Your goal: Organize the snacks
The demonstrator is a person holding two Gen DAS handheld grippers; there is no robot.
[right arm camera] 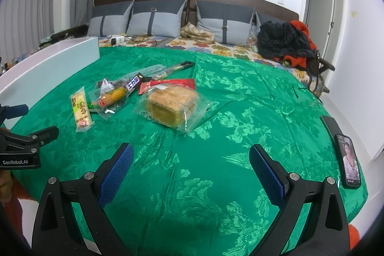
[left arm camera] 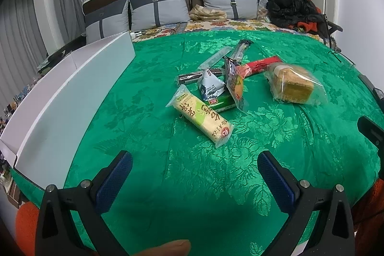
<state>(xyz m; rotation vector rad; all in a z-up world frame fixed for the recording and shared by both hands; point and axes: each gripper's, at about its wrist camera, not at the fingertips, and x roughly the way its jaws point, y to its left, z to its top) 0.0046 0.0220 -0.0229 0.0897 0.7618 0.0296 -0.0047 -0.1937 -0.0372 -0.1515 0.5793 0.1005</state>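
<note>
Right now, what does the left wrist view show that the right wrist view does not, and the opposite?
Only the left wrist view shows the small white triangular packet with dark print clearly, and a fingertip at the bottom edge.

Only the right wrist view shows the black phone with a lit screen at the cloth's right edge, and the open left tool from its side.

Both show the green patterned cloth, the white open box, the long yellow wrapped snack bar, the clear bag of brown cake, and open blue-padded tools; the right tool holds nothing.
</note>
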